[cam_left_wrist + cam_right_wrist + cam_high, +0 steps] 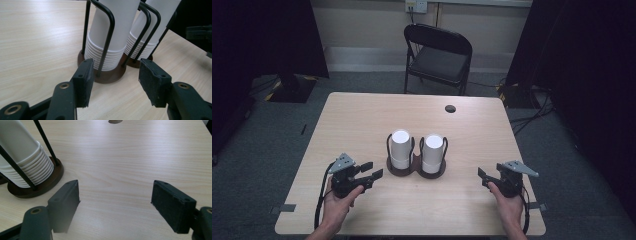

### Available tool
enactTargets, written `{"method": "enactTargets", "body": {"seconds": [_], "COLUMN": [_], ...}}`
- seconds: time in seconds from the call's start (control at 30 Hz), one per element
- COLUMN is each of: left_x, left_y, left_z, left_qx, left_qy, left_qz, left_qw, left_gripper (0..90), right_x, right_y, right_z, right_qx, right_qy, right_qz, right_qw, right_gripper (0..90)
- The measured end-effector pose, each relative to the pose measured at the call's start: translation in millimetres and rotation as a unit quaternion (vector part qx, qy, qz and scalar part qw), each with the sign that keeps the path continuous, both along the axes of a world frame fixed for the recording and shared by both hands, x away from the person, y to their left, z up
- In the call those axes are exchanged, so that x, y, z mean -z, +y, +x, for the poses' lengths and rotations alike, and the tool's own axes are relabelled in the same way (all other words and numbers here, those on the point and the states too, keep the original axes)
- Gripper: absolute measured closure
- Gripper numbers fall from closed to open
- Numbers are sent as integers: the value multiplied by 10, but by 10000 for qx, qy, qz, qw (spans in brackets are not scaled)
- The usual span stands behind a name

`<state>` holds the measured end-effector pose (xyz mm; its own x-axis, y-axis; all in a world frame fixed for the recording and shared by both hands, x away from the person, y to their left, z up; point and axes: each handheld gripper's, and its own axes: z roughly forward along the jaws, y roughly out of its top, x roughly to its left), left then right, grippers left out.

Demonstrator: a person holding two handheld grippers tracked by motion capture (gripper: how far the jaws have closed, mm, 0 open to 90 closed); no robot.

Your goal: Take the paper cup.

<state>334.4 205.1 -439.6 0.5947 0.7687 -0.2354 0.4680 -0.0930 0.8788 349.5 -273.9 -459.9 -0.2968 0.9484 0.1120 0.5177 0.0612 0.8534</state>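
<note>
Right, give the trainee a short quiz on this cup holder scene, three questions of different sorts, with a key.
1. True or false: the left gripper is clamped on a stack of paper cups.
2. How many stacks of white paper cups stand in the double wire cup holder?
A) one B) two C) three
3. Which gripper's view looks straight at the holder between its jaws?

Key:
1. False. Its jaws stand open, short of the left stack, with nothing between them.
2. B. The right stack stands beside the left one.
3. The left gripper's. The right gripper, also open, sees the holder off to one side.

Lab-like recording room: black curtains (257, 35), floor cables (532, 112), lone folding chair (438, 56).
</note>
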Motion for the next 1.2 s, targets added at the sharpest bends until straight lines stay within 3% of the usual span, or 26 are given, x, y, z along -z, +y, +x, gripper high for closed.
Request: {"method": "enactTargets", "body": {"seconds": [0.1,0.2,0.3,0.37,0.5,0.77,1.07,1.2], "left_x": [-16,-35,-57,-57,-47,-86,-69,-74], "left_y": [-1,-25,-32,-30,-24,-43,-40,-37], "left_z": [0,-11,-33,-44,-56,-103,-86,-91], "left_qx": [127,170,131,138,136,148,167,150], "left_qy": [7,161,108,167,235,141,127,118], "left_qz": [-95,96,153,109,75,122,91,72], "left_qw": [9999,9997,9997,9997,9996,9997,9997,9998], "left_gripper": [458,437,465,430,360,300,234,223], "right_x": [-7,-32,-58,-63,-91,-208,-291,-348], "right_y": [-6,8,55,84,153,327,591,654], "right_z": [9,4,-7,-8,-38,-99,7,29], "right_qx": [-45,-155,-353,-479,-707,-1051,-1458,-1593], "right_qy": [-47,-147,-163,-112,-16,-138,-189,-267], "right_qz": [89,224,389,464,433,306,-17,27], "right_qw": [9999,9995,9985,9977,9966,9939,9891,9869], "right_gripper": [223,224,226,245,260,259,246,241]}}
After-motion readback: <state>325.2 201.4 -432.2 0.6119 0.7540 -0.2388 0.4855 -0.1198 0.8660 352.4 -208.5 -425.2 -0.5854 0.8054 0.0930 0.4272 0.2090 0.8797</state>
